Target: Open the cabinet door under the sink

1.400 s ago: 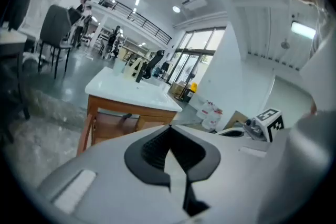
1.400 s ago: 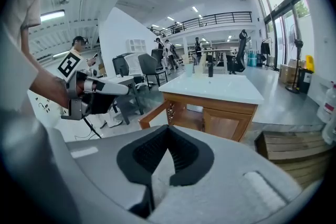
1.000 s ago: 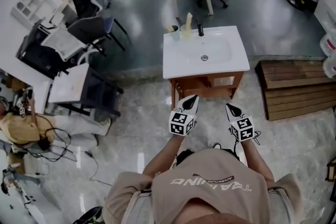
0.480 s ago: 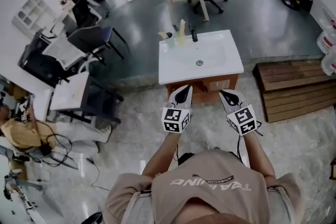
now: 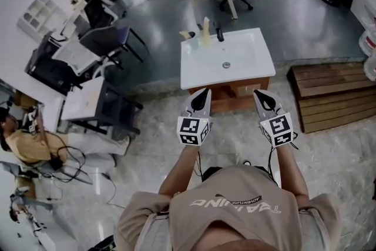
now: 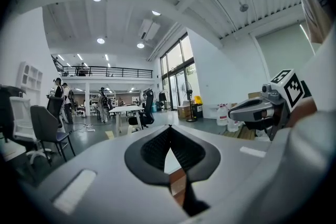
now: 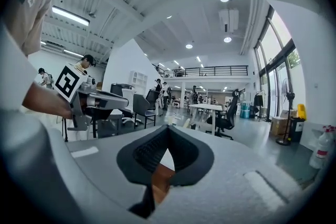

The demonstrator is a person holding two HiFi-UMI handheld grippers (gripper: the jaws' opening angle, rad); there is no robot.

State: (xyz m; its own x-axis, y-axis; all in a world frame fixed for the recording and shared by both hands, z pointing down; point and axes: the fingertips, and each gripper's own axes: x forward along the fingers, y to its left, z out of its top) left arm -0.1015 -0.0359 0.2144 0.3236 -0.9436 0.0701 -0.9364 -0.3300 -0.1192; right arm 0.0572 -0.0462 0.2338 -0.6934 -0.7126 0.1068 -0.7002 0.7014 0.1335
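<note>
In the head view, the sink (image 5: 226,56) stands just above the middle of the frame. The wooden cabinet (image 5: 232,93) shows only as a narrow strip under its near edge. From this steep angle we cannot single out the cabinet door. Nothing swings out from the front, though, so we judge the door unopened and the whole task left to do. The left tool (image 5: 204,91) and the right tool (image 5: 259,94) hover side by side just below that strip. Both point toward it and, as far as we can tell, neither touches the wood.

In the left gripper view, the left tool has its jaws closed together and grips nothing. Through the sliver at lower centre we glimpse the white sink top and brown cabinet beyond.

In the right gripper view, the right tool is likewise closed up and empty, with the same brown wood showing behind its tips.
</note>
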